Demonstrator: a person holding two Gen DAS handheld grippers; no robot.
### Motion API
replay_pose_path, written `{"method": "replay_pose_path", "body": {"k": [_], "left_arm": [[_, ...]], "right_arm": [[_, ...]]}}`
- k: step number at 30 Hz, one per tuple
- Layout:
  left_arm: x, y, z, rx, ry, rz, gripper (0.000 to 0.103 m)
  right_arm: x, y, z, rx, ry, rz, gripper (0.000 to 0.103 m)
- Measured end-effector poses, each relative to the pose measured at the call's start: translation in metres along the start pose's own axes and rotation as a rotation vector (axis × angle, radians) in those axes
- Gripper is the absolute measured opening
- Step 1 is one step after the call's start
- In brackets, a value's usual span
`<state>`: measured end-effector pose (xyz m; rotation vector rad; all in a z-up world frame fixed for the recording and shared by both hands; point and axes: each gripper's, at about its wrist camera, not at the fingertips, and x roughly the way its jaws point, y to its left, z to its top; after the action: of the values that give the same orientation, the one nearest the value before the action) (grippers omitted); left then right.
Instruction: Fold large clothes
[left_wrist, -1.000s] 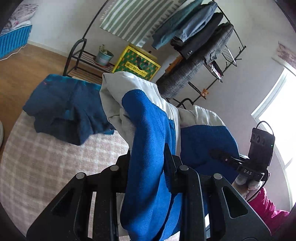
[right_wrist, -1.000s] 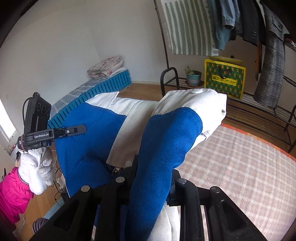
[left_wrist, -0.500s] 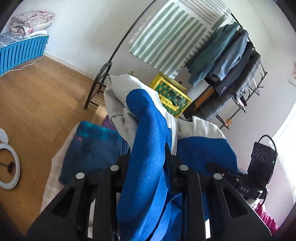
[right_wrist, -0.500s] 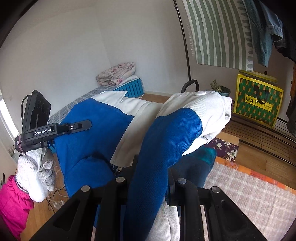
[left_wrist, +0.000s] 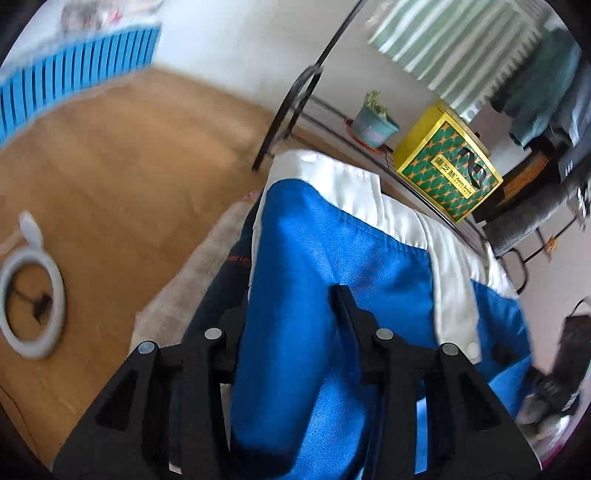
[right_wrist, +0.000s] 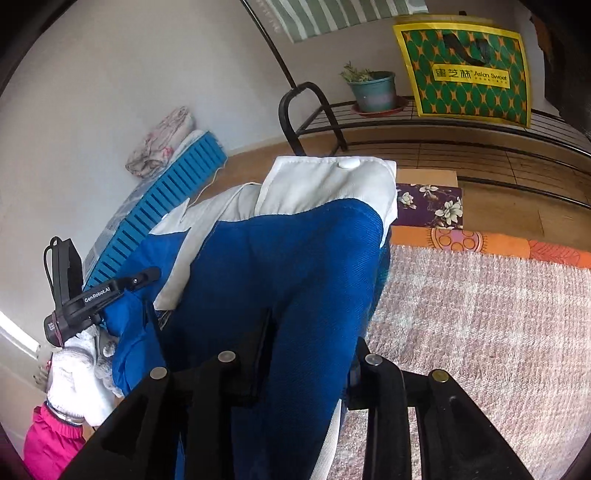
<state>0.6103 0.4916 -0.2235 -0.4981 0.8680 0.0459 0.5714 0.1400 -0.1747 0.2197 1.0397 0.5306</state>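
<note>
A large blue and white jacket (left_wrist: 332, 251) hangs between my two grippers, held up above a pinkish checked rug (right_wrist: 480, 314). My left gripper (left_wrist: 291, 314) is shut on a bunched blue part of it. My right gripper (right_wrist: 310, 339) is shut on another blue part, with the white collar and a snap button (right_wrist: 349, 163) beyond it. The left gripper also shows in the right wrist view (right_wrist: 110, 291), held by a white-gloved hand. A dark navy garment (left_wrist: 225, 280) lies on the rug under the jacket, mostly hidden.
A black metal rack (right_wrist: 406, 114) holds a potted plant (right_wrist: 373, 88) and a yellow-green box (right_wrist: 465, 70). Clothes hang at the far right (left_wrist: 546, 85). A blue mattress (right_wrist: 166, 206) lies by the wall. A white ring light (left_wrist: 29, 295) lies on the wooden floor.
Both grippers have tipped forward and down with the jacket, closer to the rug and floor. The jacket now spreads flatter and covers most of the dark navy garment.
</note>
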Motion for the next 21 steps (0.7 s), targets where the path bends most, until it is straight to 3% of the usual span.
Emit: {"method": "replay_pose_path", "body": {"k": [5, 10, 14, 21], "left_arm": [[-0.016, 0.002, 0.004, -0.004, -0.004, 0.033, 0.044], [-0.063, -0.006, 0.002, 0.016, -0.060, 0.059, 0.044], [-0.116, -0.015, -0.008, 0.052, -0.110, 0.049, 0.044], [-0.233, -0.070, -0.039, 0.156, -0.185, 0.024, 0.044]], "right_arm": [[-0.009, 0.014, 0.005, -0.050, -0.003, -0.070, 0.041], [-0.038, 0.029, 0.006, -0.091, -0.035, -0.107, 0.042], [-0.073, 0.040, 0.000, -0.106, -0.067, -0.117, 0.042], [-0.164, 0.075, -0.021, -0.156, -0.139, -0.093, 0.042]]}}
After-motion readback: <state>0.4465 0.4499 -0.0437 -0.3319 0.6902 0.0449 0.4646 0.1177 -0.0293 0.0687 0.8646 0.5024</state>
